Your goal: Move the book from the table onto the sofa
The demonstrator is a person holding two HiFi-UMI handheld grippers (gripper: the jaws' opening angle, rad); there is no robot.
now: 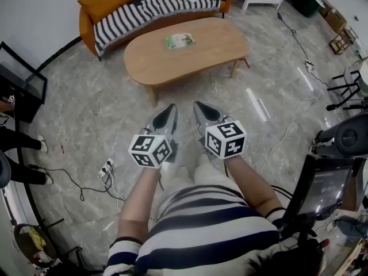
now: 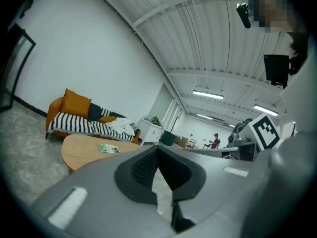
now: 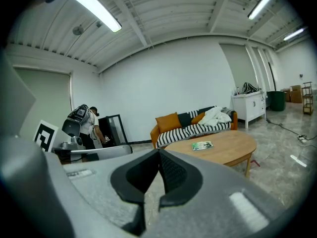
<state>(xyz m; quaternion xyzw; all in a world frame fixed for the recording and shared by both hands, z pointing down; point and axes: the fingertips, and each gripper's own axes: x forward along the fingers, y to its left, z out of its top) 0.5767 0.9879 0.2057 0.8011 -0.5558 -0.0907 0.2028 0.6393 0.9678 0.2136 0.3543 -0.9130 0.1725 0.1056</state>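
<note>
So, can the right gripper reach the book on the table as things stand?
Probably not yet: the right gripper is short of the table, though nothing blocks the way to the book.

book [image 1: 179, 41] on table [image 1: 155, 59] — sofa [image 1: 115, 16] behind

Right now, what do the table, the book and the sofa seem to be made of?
Table: looks like light wood or veneer, smooth and matte, by its even tan top. Book: thin and flat with green-white print, so probably paper; sheen unclear. Sofa: orange upholstery, fabric or leather-like, can't tell; a striped throw, apparently woven cloth, drapes its seat.
</note>
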